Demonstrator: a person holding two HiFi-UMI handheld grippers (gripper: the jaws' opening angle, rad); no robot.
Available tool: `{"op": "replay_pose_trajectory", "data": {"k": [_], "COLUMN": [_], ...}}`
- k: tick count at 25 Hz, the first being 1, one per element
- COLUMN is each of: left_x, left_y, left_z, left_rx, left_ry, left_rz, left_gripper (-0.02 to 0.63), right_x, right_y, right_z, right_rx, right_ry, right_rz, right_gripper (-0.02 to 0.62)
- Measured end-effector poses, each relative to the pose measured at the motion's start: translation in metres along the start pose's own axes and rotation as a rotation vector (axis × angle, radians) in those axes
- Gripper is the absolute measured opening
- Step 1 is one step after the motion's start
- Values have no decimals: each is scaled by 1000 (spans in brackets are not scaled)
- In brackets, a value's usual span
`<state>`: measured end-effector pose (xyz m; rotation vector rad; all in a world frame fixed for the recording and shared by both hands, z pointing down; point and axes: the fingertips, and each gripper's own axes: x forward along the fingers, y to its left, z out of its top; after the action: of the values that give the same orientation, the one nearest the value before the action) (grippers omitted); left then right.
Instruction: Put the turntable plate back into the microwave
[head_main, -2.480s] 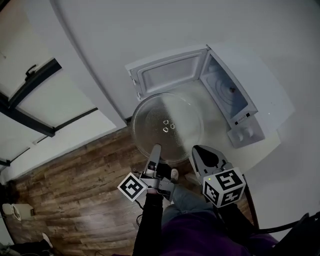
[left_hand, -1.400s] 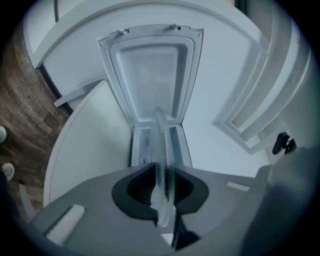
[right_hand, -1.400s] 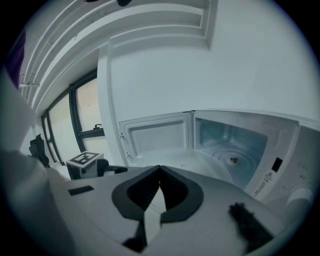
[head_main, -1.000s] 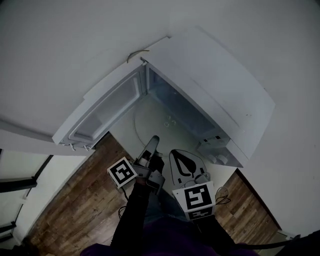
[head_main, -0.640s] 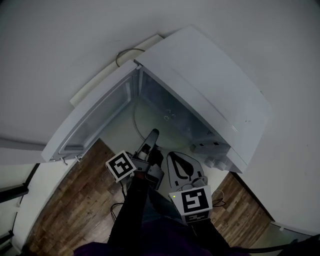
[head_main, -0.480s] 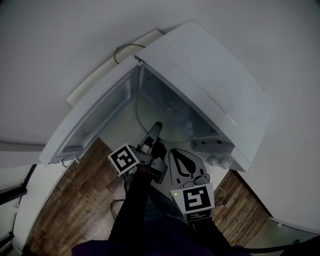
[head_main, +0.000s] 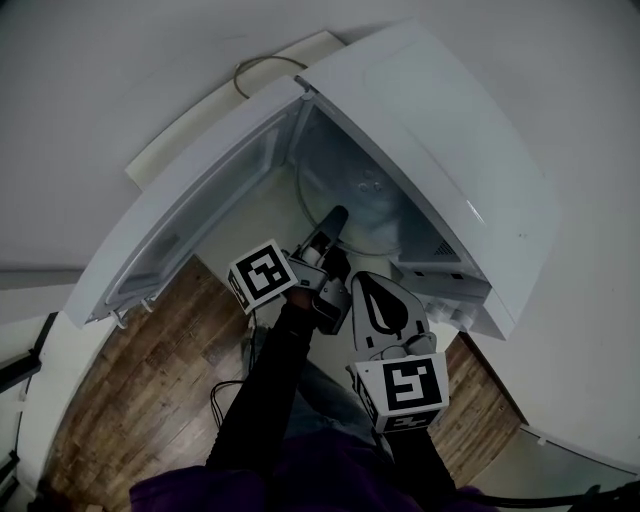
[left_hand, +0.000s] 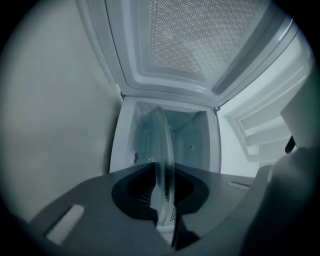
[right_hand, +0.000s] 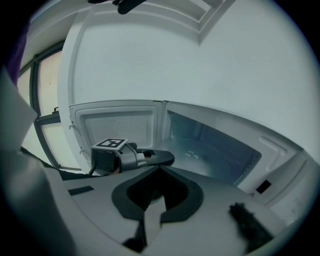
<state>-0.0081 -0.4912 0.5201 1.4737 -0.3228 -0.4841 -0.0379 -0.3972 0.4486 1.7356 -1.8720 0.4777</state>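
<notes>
Fingers (left_hand: 127, 172) of the left gripper (head_main: 335, 218) clamp the plate (head_main: 375, 200) by its near rim, holding it flat and mostly inside the microwave (head_main: 450, 140), ready to set down, while the right gripper (head_main: 368, 290) waits outside, closed and empty.

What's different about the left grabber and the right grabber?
The left gripper is clamped on the rim of the glass turntable plate, while the right gripper is shut on nothing. The left gripper reaches up to the open microwave, and the right gripper hangs back outside it. Both carry a marker cube.
</notes>
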Motion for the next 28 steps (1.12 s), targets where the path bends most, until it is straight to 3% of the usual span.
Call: {"op": "replay_pose_trajectory", "data": {"k": [28], "left_x": [58], "left_y": [16], "left_z": [-12], "left_rx": [10], "left_ry": [124], "left_rz": [63], "left_gripper": [46], "right_x": [-4], "right_y": [-19], "right_z": [-10], "right_rx": [31], "right_ry": [26], "right_rz": [-126], "right_gripper": [11]}}
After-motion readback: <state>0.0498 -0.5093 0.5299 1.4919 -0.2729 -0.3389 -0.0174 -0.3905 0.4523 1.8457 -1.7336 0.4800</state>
